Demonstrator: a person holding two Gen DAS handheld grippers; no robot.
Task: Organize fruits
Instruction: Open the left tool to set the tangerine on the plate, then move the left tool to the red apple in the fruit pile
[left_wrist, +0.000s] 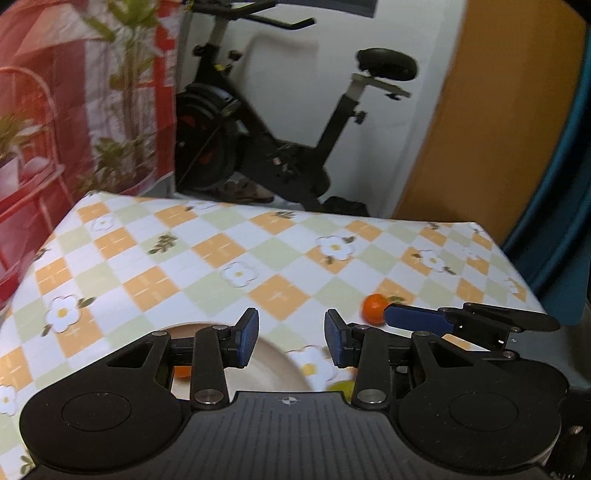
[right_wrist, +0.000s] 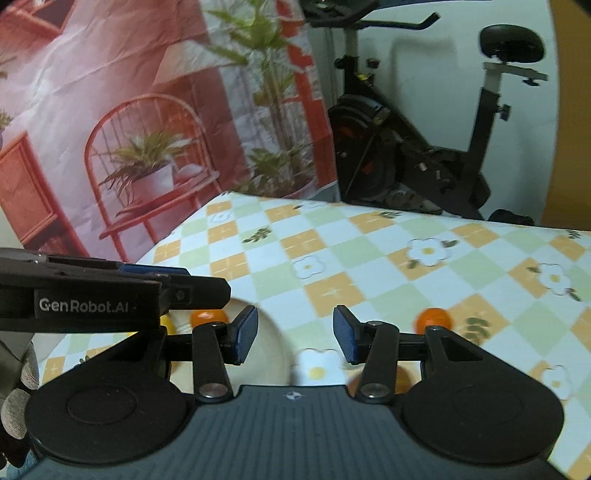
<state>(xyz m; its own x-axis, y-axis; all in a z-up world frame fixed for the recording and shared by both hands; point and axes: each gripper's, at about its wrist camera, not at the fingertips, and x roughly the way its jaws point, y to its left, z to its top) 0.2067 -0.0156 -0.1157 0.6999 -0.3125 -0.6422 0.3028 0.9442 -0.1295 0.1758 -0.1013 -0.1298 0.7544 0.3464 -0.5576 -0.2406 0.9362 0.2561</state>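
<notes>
Table draped in a checked cloth of orange, pale green and white squares with daisy prints, its far edge at twelve o'clock in both wrist views. Round cream plate at the near edge, at about six to seven o'clock in the left wrist view, largely hidden under the gripper body; part of a small orange fruit shows over it at seven o'clock, though whether it rests in the plate cannot be told. Left gripper held above the cloth, blue pads apart, nothing between them. Right gripper likewise parted and empty. Small round orange mandarin lying loose on the cloth, well outside the plate: from the left gripper it sits at about one o'clock; from the right gripper, seen here from the side, it lies just off the blue fingertip. In the right wrist view the same mandarin stands at two o'clock, beyond the right-hand finger rather than in the gap. Being near-spherical, the fruit offers no long axis to align with. Judged from these views, the right hand is the nearer, and the coming move turns on swinging that gripper toward two o'clock to bring the fruit between the pads. A yellowish fruit, half hidden, lies at five o'clock under the left gripper
</notes>
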